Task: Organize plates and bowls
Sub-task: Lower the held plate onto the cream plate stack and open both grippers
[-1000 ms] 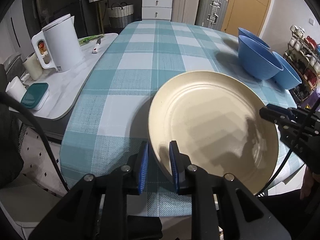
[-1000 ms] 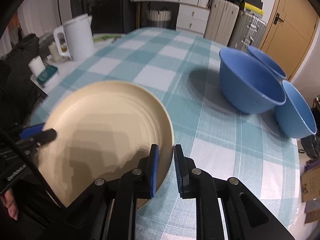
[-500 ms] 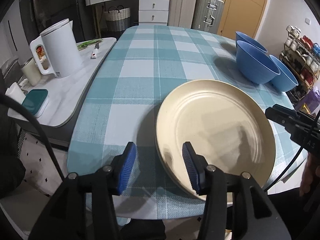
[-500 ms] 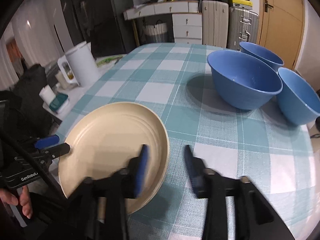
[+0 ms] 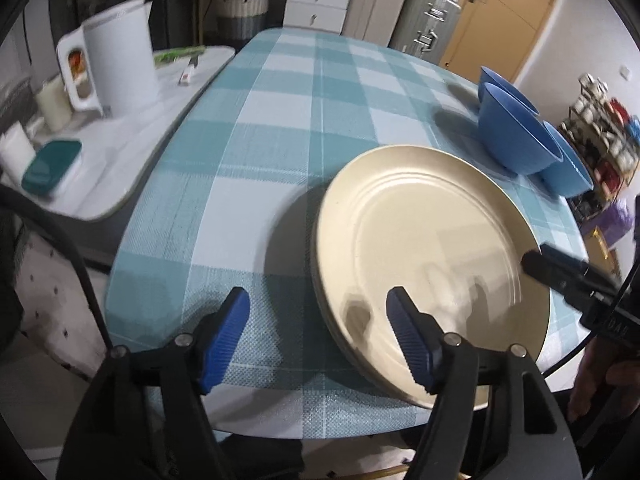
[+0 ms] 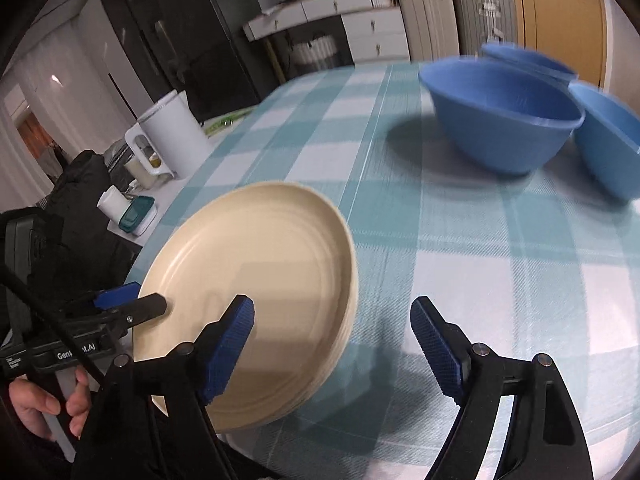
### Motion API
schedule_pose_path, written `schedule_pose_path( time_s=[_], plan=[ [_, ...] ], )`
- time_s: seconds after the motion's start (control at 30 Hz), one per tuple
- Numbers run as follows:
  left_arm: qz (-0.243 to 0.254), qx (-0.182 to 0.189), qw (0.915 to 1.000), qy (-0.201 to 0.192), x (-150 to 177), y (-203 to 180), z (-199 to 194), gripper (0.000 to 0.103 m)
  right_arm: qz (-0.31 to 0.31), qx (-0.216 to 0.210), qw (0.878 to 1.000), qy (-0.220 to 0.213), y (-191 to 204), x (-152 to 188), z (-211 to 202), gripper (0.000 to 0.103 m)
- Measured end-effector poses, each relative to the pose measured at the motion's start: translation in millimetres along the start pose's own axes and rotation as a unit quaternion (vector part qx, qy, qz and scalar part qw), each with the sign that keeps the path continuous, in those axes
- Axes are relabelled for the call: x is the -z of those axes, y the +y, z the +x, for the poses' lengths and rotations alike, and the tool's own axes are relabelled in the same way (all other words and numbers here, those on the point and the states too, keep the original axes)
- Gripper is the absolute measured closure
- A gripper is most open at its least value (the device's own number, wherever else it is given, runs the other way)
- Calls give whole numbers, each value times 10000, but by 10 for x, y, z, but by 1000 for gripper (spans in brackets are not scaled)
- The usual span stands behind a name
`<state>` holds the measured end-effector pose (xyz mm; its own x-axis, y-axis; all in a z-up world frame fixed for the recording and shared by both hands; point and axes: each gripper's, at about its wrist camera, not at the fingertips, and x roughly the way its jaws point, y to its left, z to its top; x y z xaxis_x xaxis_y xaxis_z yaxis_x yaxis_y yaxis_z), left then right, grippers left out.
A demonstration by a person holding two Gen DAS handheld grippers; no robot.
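Observation:
A stack of cream plates (image 5: pixel 432 264) lies on the checked table (image 5: pixel 320 120) near its front edge. My left gripper (image 5: pixel 316 340) straddles the stack's left rim; its jaws are opening and the blue pads stand off the rim. My right gripper (image 6: pixel 332 348) straddles the right rim of the plates (image 6: pixel 256 280), jaws also opening, pads clear of it. Each gripper shows in the other view: the right gripper (image 5: pixel 540 262) over the plate's far rim, the left gripper (image 6: pixel 132 302) at its left edge. Three blue bowls (image 5: pixel 516 136) (image 6: pixel 500 116) stand close together at the table's right.
A white kettle (image 5: pixel 120 60) and a teal-lidded box (image 5: pixel 50 166) sit on a white side counter (image 5: pixel 104 152) left of the table. Drawers, suitcases and a door line the far wall. A person's hand (image 6: pixel 44 408) holds the left gripper's handle.
Both grippers were shut on the plate's rim a second ago; both have let go and spread their jaws wide. The plate now lies flat on the stack.

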<state>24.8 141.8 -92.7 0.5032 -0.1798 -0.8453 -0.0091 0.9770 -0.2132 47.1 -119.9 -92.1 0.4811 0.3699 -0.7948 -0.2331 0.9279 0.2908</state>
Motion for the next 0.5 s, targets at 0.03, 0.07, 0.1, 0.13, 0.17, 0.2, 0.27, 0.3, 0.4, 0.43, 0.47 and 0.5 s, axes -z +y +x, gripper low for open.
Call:
schedule_pose_path(
  time_s=[0.03,0.07,0.1,0.13,0.17,0.2,0.27,0.3,0.4,0.43,0.47,0.5],
  plan=[
    [-83,40,9999,45,0,24,17,32,122,-74,9999,63,-19,0,27,23],
    [-150,71,9998,91,-1,40,36,32,256,-157,9995,138,-40,-1,58,24],
    [-194,119,9997,133,-2,46,54,32,334,-206,9990,192,-52,6,82,24],
    [-231,219,9993,180,-4,50,74,32,436,-253,9983,285,-65,8,124,25],
    [-264,292,9990,213,-6,51,94,32,543,-305,9973,377,-77,10,165,28],
    [-280,311,9988,246,-5,47,113,32,611,-374,9965,434,-87,6,198,32],
    [-232,293,9988,314,-2,20,144,32,744,-479,9945,554,-93,11,258,36],
    [-200,284,9988,350,0,-5,164,32,754,-464,9947,517,-85,8,255,37],
    [-179,344,9986,370,-4,-29,174,34,804,-595,9931,609,-65,20,285,47],
    [-180,335,9986,364,-6,-31,177,34,791,-561,9935,590,-50,26,288,48],
    [-178,334,9986,358,-7,-34,180,35,768,-536,9939,591,-41,28,291,48],
    [-177,339,9986,358,-11,-38,183,35,760,-518,9940,584,-38,29,289,48]
  ],
)
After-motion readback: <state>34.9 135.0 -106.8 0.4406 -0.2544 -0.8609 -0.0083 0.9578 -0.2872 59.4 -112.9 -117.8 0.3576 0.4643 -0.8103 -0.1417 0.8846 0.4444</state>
